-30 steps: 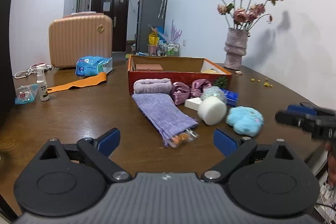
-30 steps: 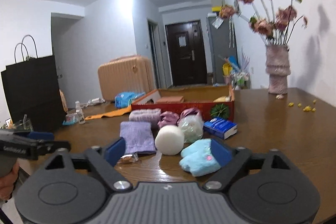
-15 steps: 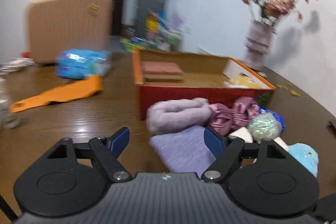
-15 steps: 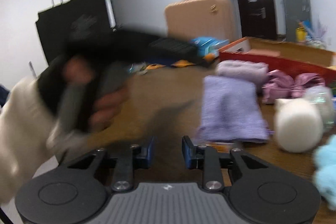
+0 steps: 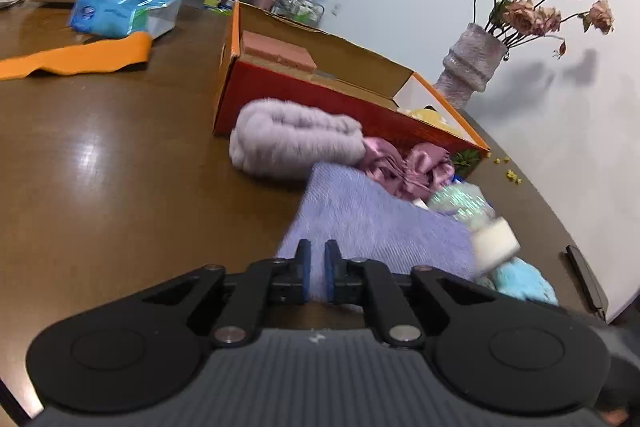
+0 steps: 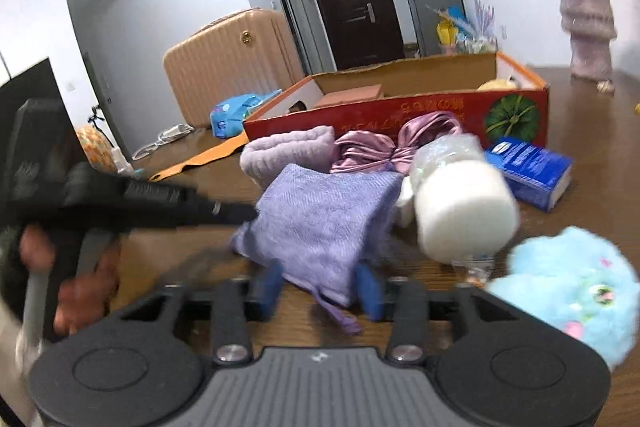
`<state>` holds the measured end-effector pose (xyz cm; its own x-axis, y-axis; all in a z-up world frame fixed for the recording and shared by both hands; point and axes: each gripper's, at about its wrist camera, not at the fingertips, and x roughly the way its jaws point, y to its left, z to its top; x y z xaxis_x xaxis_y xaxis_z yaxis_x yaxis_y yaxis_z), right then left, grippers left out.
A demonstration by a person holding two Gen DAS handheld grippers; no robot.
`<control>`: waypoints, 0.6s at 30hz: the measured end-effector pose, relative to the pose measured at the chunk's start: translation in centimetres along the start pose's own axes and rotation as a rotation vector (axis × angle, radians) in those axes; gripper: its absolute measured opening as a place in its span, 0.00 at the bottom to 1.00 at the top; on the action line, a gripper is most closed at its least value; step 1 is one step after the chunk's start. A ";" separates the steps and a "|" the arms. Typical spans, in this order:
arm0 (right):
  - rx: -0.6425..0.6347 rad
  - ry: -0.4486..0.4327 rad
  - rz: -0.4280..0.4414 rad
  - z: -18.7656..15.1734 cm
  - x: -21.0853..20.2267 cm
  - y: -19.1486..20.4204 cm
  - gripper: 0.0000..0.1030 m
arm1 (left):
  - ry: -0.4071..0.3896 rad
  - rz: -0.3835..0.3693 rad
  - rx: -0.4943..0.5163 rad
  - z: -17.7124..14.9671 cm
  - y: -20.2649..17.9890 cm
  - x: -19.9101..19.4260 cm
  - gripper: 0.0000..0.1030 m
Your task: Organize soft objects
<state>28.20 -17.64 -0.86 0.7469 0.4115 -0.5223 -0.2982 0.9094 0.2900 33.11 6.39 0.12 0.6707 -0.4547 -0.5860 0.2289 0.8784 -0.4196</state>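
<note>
A purple knitted cloth (image 5: 372, 223) (image 6: 320, 219) lies bunched on the brown table in front of a red cardboard box (image 5: 320, 91) (image 6: 400, 111). My left gripper (image 5: 314, 259) (image 6: 240, 215) is shut on the cloth's edge. My right gripper (image 6: 318, 287) straddles the cloth's near corner. Its jaws are opening, with the cloth between the pads. A white foam cylinder (image 6: 464, 211) and a light blue plush toy (image 6: 568, 287) sit right of the cloth. Behind it are a rolled lilac towel (image 5: 292, 139) and a pink satin bundle (image 5: 408, 163).
A blue carton (image 6: 528, 171) lies right of the box, and a vase (image 5: 468, 71) of dried roses stands behind it. An orange strip (image 5: 76, 59) and a blue pack (image 5: 120, 7) lie far left. A tan suitcase (image 6: 232, 63) stands beyond.
My left gripper came forward to the purple cloth and shut on its edge. My right gripper swung back toward the cloth with wider jaws, and the cloth's corner now lies between them.
</note>
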 end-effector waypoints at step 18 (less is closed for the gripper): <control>-0.101 0.097 0.045 1.5 2.5 0.2 0.08 | -0.120 0.111 0.036 -1.9 -0.9 -5.0 0.43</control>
<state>30.86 -16.52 -0.91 0.6721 0.4519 -0.5866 -0.3921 0.8892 0.2357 28.24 7.56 2.09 0.7721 -0.3357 -0.5396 0.1726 0.9280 -0.3303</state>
